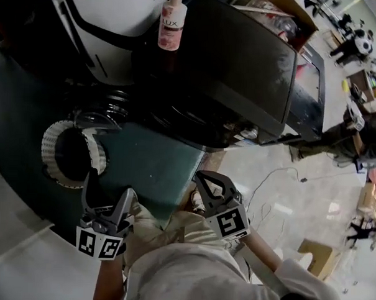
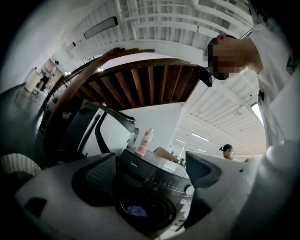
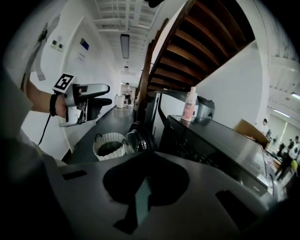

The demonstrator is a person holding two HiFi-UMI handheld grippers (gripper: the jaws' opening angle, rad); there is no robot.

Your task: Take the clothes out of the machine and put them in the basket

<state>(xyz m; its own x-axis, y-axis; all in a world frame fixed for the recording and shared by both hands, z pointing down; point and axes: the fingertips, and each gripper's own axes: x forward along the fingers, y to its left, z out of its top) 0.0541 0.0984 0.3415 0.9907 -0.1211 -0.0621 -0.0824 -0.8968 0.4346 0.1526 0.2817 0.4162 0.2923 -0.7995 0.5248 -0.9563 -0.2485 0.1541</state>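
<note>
The pink bottle [image 1: 172, 24] standing on top of the washing machine [image 1: 241, 61] carries a label that reads "LUX". A brand mark on the machine's front panel is too small to read.

One washing machine [image 1: 241, 61]; one bottle [image 1: 172, 21] atop machine; one basket [image 1: 73, 153] beside machine; two grippers: left gripper [image 1: 110, 189], right gripper [image 1: 210, 181].

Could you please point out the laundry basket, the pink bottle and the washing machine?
laundry basket [image 1: 49, 147]: head view, white rim.
pink bottle [image 1: 171, 27]: head view, label.
washing machine [image 1: 241, 61]: head view, dark top.
</note>
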